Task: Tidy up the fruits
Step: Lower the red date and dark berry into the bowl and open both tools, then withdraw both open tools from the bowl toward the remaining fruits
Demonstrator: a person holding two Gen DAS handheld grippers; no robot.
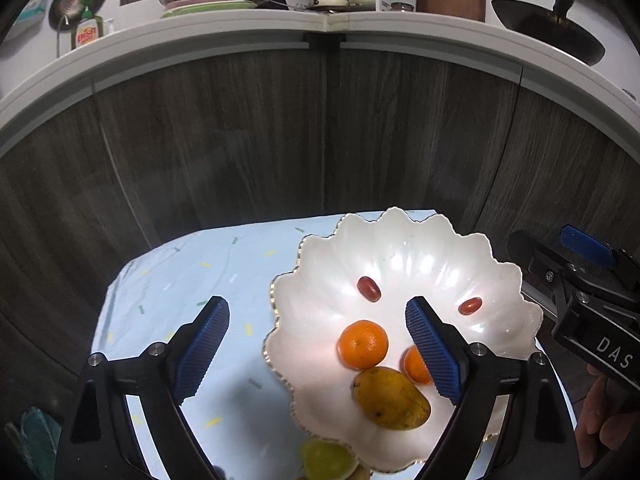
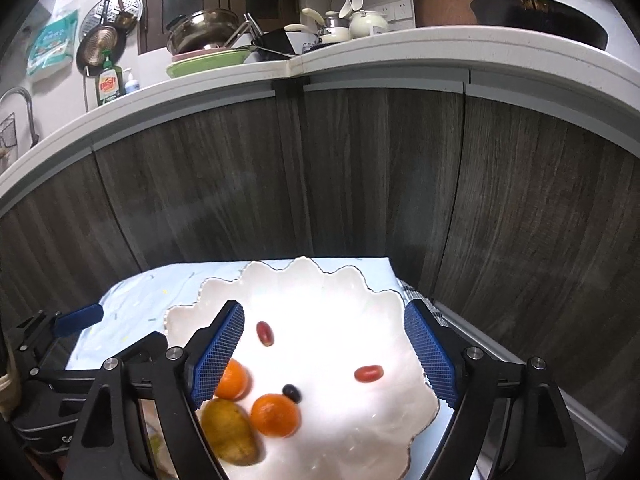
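Fruit lies gathered in a white, pearly dish [image 1: 400, 240] with a scalloped, gilt-edged rim, set on our pale blue cloth-covered surface [image 1: 192, 280]. Two round, dimpled oranges [image 1: 363, 344] sit near a smooth, speckled yellow mango [image 1: 390, 398]; two glossy, oblong red grapes [image 1: 368, 289] lie well apart farther in, and a small dark berry [image 2: 291, 392] touches one orange. Our left gripper [image 1: 318, 354] stands wide, its ribbed blue pads bare. Our right gripper [image 2: 324, 356] is equally spread and holds nothing. A blurred greenish fruit [image 1: 326, 460], perhaps a pear, sits just beside the dish's near rim.
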